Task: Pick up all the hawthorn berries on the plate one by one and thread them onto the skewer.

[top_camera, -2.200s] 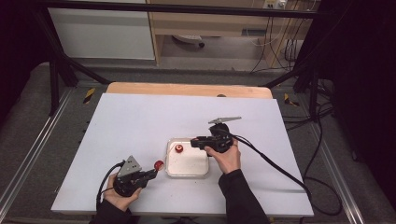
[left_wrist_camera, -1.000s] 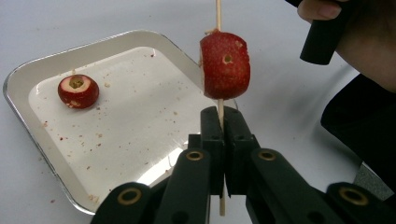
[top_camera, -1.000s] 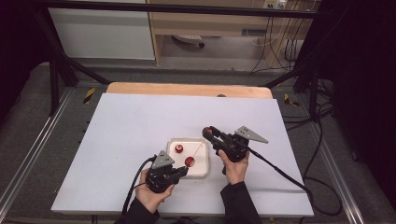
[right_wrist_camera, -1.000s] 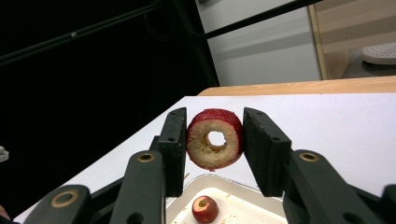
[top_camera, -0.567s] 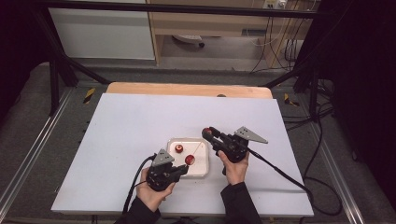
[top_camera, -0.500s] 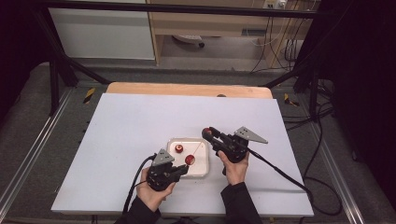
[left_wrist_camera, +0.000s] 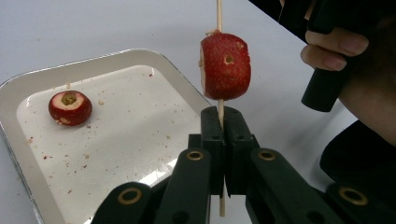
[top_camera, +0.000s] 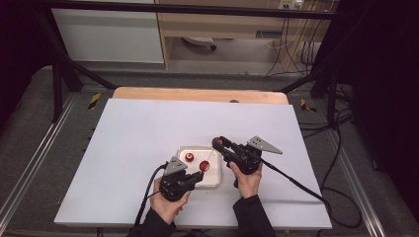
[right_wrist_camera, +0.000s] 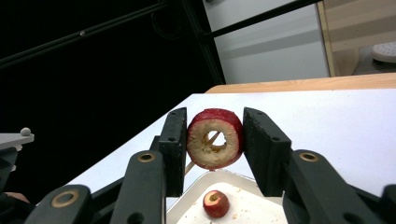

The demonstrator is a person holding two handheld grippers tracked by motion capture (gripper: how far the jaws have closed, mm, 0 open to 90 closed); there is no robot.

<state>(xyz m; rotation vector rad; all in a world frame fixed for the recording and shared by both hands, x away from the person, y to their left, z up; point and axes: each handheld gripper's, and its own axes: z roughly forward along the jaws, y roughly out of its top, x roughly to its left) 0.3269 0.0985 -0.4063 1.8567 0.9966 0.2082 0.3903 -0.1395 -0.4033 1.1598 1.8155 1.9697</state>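
Person at the near edge of the white worktop [top_camera: 148, 128], 1 tool in each hand. Left tool [top_camera: 196, 177] sits low at the near side of a shallow white tray [top_camera: 216, 180]; in the left gripper view its 2 black jaws are clenched together on a thin wooden skewer [left_wrist_camera: 218, 14], which stands upright between them and pokes out a little below. 1 red cored fruit piece [left_wrist_camera: 225, 66] is threaded on that skewer just above the jaw tips, speckled skin facing the camera, a small hole visible in its side. Right tool [top_camera: 218, 143] comes in from the right, above the tray's far right corner, grey 3-cornered plate on top, cable trailing off toward the worktop's right edge. In the right gripper view its jaws grip a second fruit ring [right_wrist_camera: 215, 138] by the red skin on both sides, pale cut face and open core hole toward the camera; a sliver of the skewer shows through that hole. Whether the skewer tip touches the ring's inner wall I cannot tell. A third fruit piece [left_wrist_camera: 70, 107] lies alone on the tray floor, cored end up, well apart from the skewered one, with red crumbs scattered around it. In the high view the skewer slants between the 2 tools over the tray. Fingers of the right hand [left_wrist_camera: 334, 49] wrap its tool's dark handle.
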